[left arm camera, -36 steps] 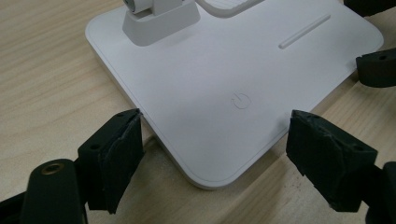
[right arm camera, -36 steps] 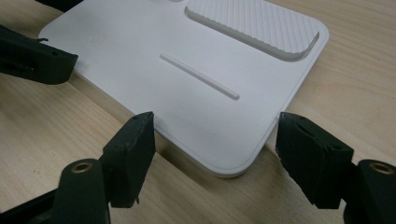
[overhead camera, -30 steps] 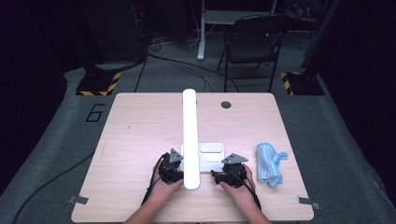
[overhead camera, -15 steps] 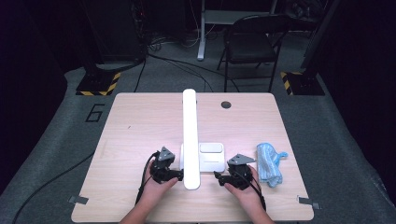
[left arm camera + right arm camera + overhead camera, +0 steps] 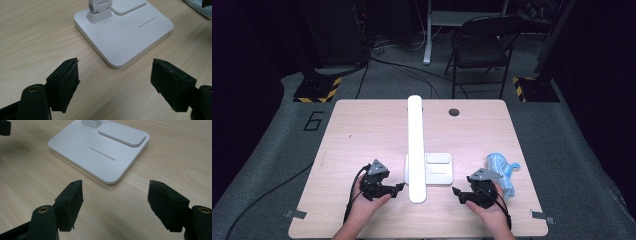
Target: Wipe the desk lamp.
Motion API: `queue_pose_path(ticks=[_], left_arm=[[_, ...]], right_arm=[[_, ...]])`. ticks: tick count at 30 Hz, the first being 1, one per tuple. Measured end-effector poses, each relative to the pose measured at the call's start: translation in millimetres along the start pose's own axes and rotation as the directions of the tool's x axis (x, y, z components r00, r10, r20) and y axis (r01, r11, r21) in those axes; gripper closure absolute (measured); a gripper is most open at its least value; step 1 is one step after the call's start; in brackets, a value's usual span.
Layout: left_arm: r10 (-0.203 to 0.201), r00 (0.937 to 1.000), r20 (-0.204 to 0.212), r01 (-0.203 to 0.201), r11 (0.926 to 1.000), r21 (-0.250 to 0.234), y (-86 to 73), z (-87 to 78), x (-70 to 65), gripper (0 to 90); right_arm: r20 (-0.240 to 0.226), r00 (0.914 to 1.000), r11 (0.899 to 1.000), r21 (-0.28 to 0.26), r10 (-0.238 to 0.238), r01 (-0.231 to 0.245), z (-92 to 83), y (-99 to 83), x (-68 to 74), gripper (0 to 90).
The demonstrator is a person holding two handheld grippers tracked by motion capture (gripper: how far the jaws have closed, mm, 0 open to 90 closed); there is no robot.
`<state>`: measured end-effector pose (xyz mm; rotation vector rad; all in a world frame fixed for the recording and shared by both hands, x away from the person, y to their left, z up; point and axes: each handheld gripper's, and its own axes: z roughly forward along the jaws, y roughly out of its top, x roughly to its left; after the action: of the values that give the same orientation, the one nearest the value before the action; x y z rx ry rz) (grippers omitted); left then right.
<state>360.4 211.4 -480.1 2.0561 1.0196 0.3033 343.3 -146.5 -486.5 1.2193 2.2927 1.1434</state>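
Note:
A white desk lamp stands mid-table, its long arm [image 5: 415, 145] folded level over its flat base [image 5: 439, 172]. My left gripper [image 5: 399, 187] sits just left of the arm's near end, pointing right at it. In the left gripper view it [image 5: 115, 75] is open with nothing between the jaws, and the base's corner [image 5: 125, 37] lies ahead. My right gripper [image 5: 457, 192] is right of the arm's near end, pointing left. It [image 5: 115, 197] is open and empty too, facing the base [image 5: 100, 152]. A light blue cloth [image 5: 502, 167] lies bunched by the right hand.
A dark round hole [image 5: 454, 112] is in the tabletop's far side. Tape strips [image 5: 294, 214] mark the near corners. A black folding chair [image 5: 482, 50] stands beyond the far edge. Bare wood stretches left of the lamp.
Both hands have drawn outward from the lamp's near end and lifted a little, the left one leftward and the right one rightward. The lamp and cloth have not moved.

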Motion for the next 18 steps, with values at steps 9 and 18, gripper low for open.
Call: queue_pose_path(ticks=[9,18], left_arm=[[0.036,0.9988,-0.032,-0.036,0.9993,-0.002,-16.5,0.3,7.6,22.6],[0.076,0.9955,-0.056,-0.074,0.9964,0.042,-24.3,10.0,16.4,22.7]], right_arm=[[0.015,0.9997,1.0,-0.012,0.021,-0.02,2.7,-19.9,-9.3,28.9],[0.032,0.9993,1.0,-0.014,0.016,-0.016,10.1,-25.6,-6.8,29.2]])
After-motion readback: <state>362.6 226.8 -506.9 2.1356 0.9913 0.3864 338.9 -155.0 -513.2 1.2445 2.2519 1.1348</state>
